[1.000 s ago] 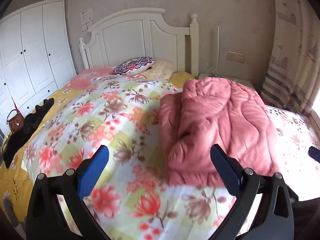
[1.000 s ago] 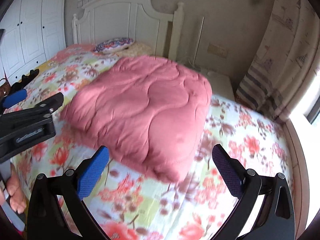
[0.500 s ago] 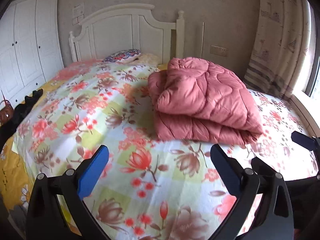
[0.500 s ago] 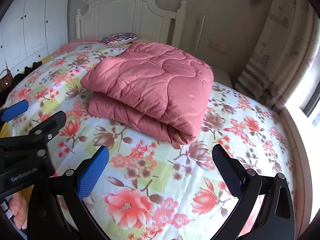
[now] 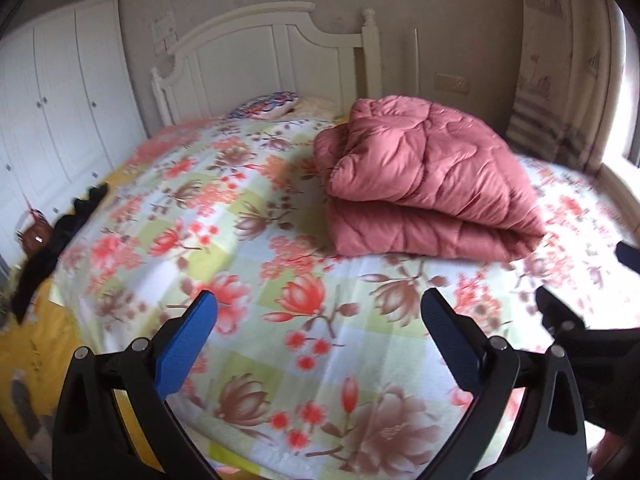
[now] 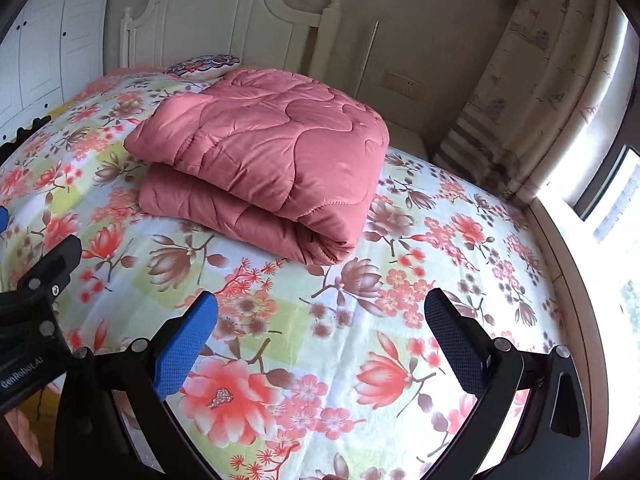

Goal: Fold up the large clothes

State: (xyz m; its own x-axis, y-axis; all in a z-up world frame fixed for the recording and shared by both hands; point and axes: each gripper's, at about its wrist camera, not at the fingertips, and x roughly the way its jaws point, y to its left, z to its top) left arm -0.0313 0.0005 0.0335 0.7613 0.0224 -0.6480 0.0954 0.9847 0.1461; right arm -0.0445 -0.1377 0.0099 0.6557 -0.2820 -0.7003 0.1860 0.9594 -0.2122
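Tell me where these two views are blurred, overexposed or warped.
Left wrist view: the floral bedspread is motion-smeared, the pink quilt sharper; glare at the right edge. Right wrist view: sharper overall; the window is blown out white, washing out the curtain beside it. Both views: fisheye bends the headboard and darkens the corners.
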